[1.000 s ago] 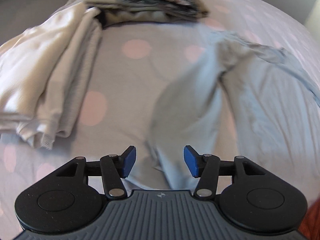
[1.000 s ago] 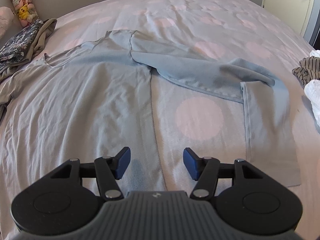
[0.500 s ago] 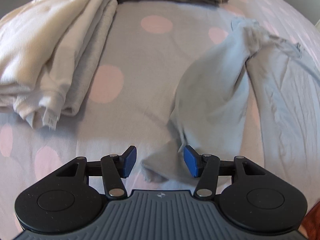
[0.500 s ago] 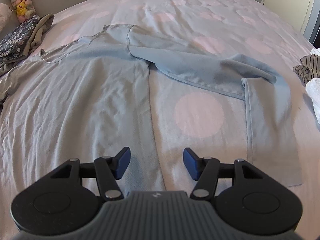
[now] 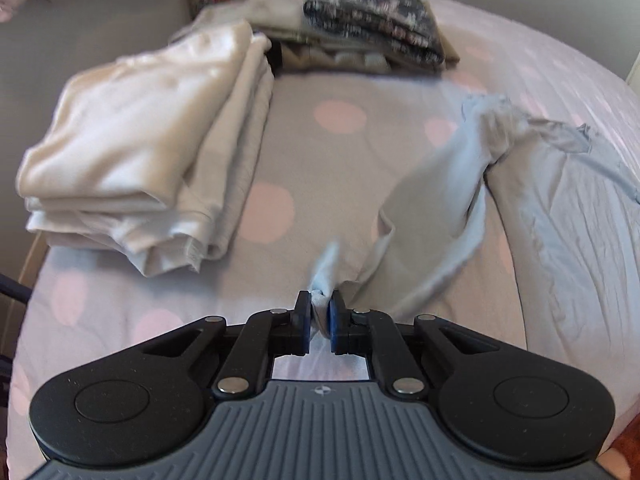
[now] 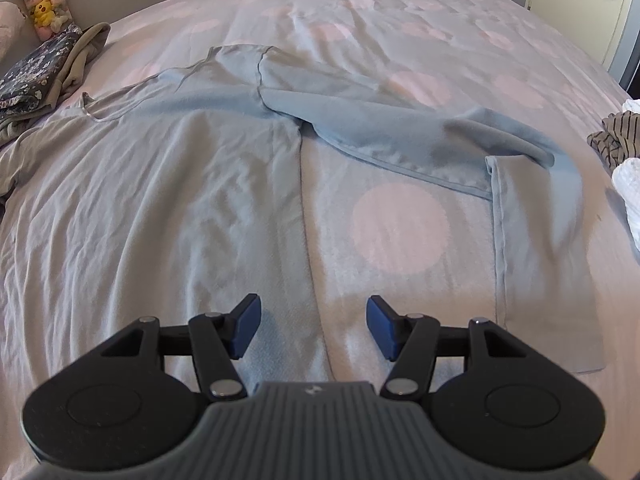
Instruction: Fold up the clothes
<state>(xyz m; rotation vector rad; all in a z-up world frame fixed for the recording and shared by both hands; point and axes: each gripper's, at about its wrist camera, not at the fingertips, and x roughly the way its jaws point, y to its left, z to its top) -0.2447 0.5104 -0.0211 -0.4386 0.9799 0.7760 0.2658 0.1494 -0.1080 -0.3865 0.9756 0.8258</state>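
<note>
One thin, limp pale-blue long-sleeved top (image 6: 168,208) lies spread on the dotted bedspread (image 6: 400,228); left gripper (image 5: 319,316), jaws closing, pinches its cuff (image 5: 325,280), right gripper (image 6: 313,328) gapes empty over its side edge, judged the next hold.

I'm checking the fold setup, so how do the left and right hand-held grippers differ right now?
The left hand-held gripper has its jaws closing, pinching the end of the blue shirt's sleeve; the right hand-held gripper stands open and holds nothing. The left lifts cloth off the bed; the right hovers over the shirt's flat side edge. Both have blue pads and point down at the same shirt.
</note>
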